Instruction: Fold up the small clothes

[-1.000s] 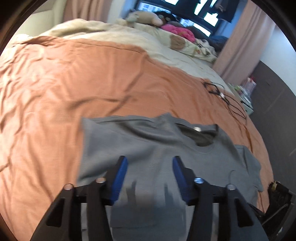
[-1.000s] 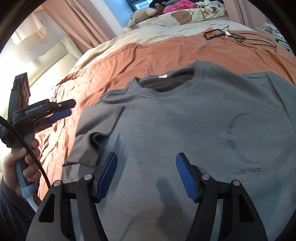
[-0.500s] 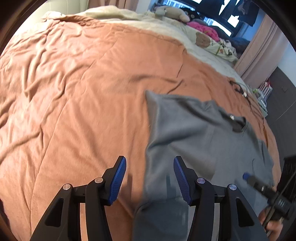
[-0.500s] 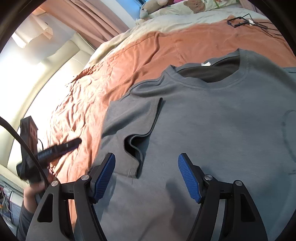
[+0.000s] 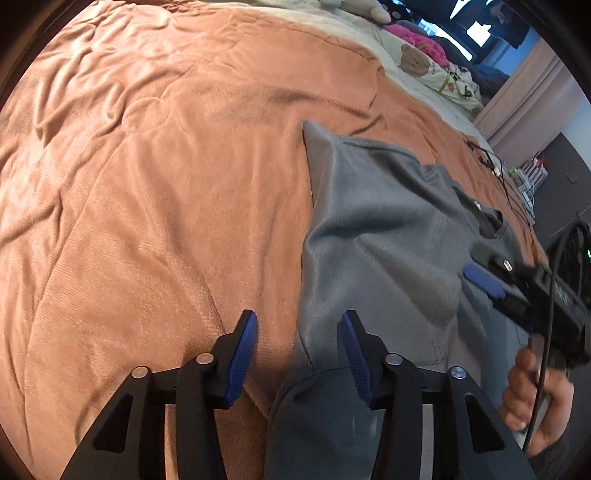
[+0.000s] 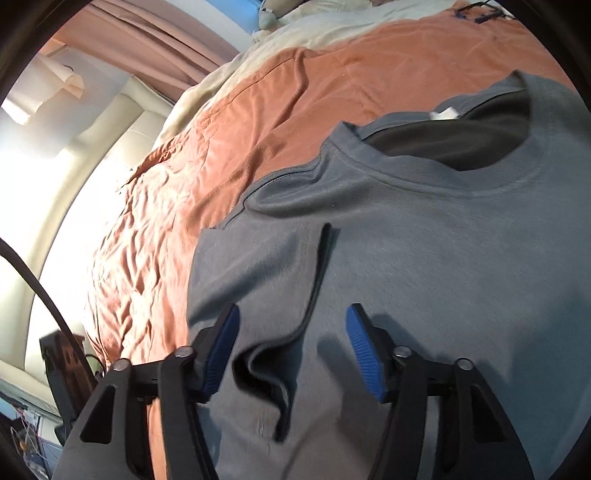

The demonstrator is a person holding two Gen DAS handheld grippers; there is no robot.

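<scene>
Across the bed, an orange blanket [image 5: 147, 192] covers most of the surface, wrinkled, with broad bare cloth to the left of the garment and a cream duvet [image 6: 332, 26] beyond its far edge. Grey T-shirt [image 6: 443, 258] lies front-up on the blanket, collar [image 6: 424, 181] toward the far side. Its left sleeve [image 6: 258, 288] is folded inward over the body; the sleeve hem forms a dark curled edge running down between the right gripper's fingers. The shirt's outer folded edge runs near-straight along the blanket in the left wrist view.

Left gripper [image 5: 297, 363]: jaws closing, about half apart, straddling the shirt's side edge; the left pad is over blanket, the right pad over grey cloth. No pad contact visible.

Right gripper [image 6: 291, 354]: jaws closing, moderately apart, astride the sleeve hem; pads not pressing cloth. A hand [image 5: 535, 402] holds it at the lower right of the left wrist view.
</scene>
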